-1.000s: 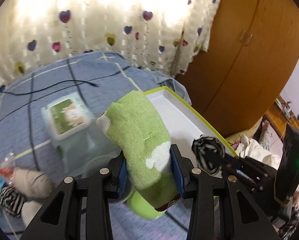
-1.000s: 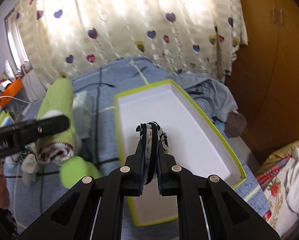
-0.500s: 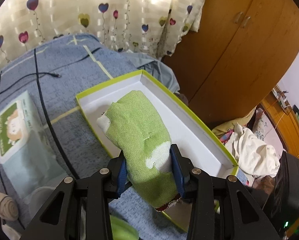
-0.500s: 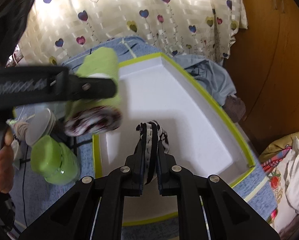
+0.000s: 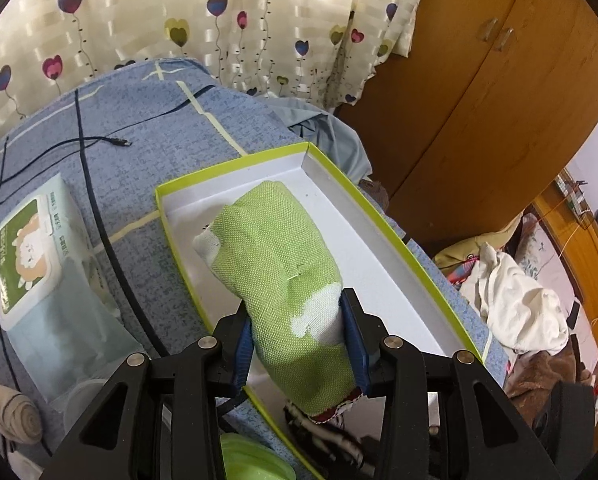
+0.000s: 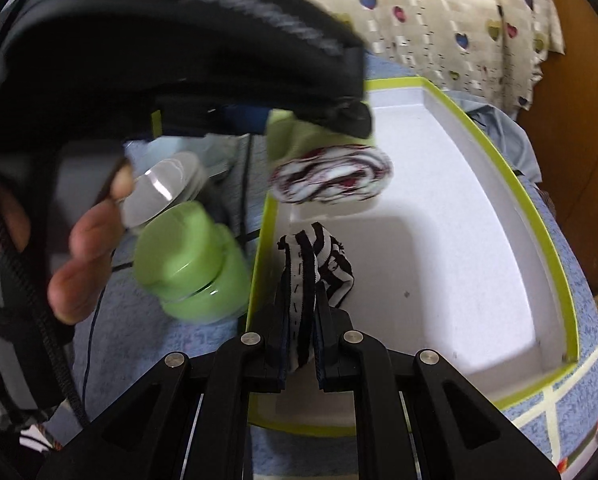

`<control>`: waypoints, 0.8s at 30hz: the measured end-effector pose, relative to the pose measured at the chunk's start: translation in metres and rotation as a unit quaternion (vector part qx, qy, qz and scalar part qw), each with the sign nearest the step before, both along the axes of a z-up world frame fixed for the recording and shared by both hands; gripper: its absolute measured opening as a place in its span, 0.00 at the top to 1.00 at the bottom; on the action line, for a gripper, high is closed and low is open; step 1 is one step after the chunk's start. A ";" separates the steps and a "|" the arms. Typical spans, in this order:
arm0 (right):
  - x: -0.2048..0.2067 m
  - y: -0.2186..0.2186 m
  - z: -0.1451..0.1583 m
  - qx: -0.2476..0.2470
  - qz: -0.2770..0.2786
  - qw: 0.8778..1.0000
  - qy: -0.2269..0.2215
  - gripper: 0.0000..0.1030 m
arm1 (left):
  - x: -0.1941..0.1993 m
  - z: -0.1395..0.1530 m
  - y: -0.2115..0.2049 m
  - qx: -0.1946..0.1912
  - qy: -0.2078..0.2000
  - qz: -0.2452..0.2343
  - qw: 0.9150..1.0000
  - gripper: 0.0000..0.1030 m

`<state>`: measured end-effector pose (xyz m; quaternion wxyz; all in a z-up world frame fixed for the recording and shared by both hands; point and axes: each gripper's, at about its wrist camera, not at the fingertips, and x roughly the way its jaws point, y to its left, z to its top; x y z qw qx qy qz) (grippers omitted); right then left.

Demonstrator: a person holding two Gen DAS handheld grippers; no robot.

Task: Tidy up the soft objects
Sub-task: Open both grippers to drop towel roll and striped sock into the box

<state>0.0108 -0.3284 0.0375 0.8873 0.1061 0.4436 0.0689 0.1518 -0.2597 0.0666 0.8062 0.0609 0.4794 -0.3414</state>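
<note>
My left gripper (image 5: 299, 340) is shut on a rolled green sock (image 5: 283, 272) and holds it above the near left part of a white box with a lime rim (image 5: 419, 256). The roll's red-and-white end (image 6: 331, 176) also shows in the right wrist view, under the left gripper's body (image 6: 179, 60). My right gripper (image 6: 301, 344) is shut on a black-and-white striped sock (image 6: 315, 264), held low over the box's (image 6: 555, 256) near left corner. That striped sock also shows in the left wrist view (image 5: 323, 436), below the green roll.
The box lies on a blue bed cover (image 5: 131, 128) crossed by a black cable (image 5: 99, 216). A wipes pack (image 5: 39, 264), a lime jar (image 6: 191, 268) and a clear lidded jar (image 6: 163, 188) sit left of the box. More rolled socks (image 5: 7, 416) lie at far left. A wooden wardrobe (image 5: 499, 100) stands behind.
Both grippers have moved in over the box. The green roll now hangs over its near left part, and the striped sock has dropped lower, close under the left gripper.
</note>
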 end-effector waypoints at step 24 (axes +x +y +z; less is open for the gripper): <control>-0.013 -0.002 0.011 -0.033 -0.023 0.999 -0.008 0.62 | -0.004 -0.005 0.004 0.017 0.008 0.006 1.000 0.53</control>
